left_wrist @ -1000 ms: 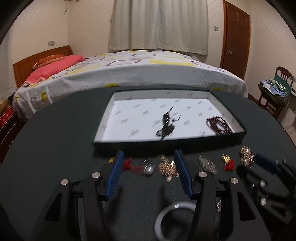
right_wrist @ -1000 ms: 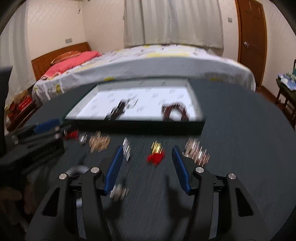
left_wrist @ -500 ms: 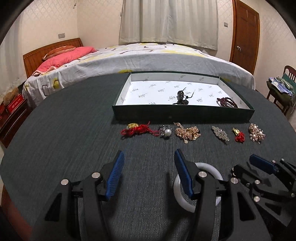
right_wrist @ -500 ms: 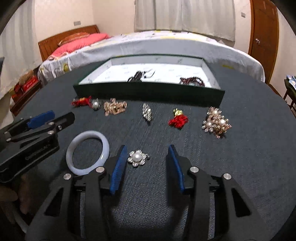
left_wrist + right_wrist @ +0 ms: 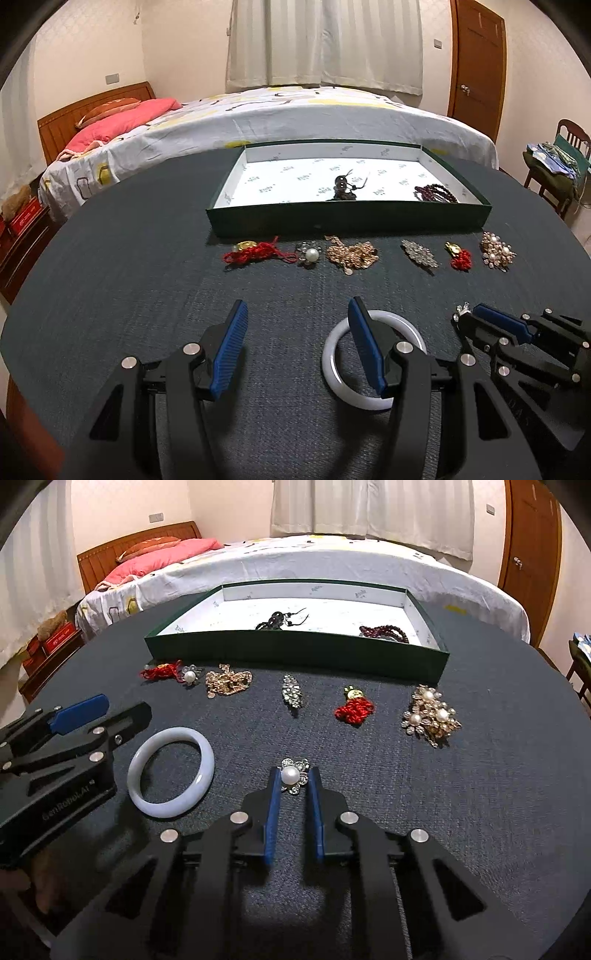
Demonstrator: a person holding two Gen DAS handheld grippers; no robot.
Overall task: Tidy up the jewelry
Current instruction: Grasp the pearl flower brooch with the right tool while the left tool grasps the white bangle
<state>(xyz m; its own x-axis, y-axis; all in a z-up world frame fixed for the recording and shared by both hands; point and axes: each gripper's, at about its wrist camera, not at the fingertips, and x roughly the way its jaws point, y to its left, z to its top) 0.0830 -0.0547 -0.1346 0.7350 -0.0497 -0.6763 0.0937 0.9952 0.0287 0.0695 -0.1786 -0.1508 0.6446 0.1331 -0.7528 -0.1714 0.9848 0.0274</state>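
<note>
A shallow green box (image 5: 295, 651) with a white printed lining is seen on the dark table (image 5: 480, 794), and everything else is placed relative to it. Two pieces are held inside it: a dark tangled piece (image 5: 275, 620) near the middle and a coil of dark red beads (image 5: 384, 632) toward its right end. Just in front of the box's near wall a row is laid out on the table: a red-corded charm (image 5: 160, 671), a small pearl flower brooch (image 5: 190, 675), a gold chain cluster (image 5: 227, 681), a silvery crystal brooch (image 5: 291, 694), a red knot charm (image 5: 354, 709) and a large pearl-and-gold brooch (image 5: 430, 716).

Farther from the box, a second pearl flower brooch (image 5: 292, 775) is pinched between the narrowed fingers of the right gripper (image 5: 293, 777). A white bangle (image 5: 171, 771) is lying flat beside it. The left gripper (image 5: 295, 323) is spread wide with nothing between its fingers, its right finger over the bangle.
</note>
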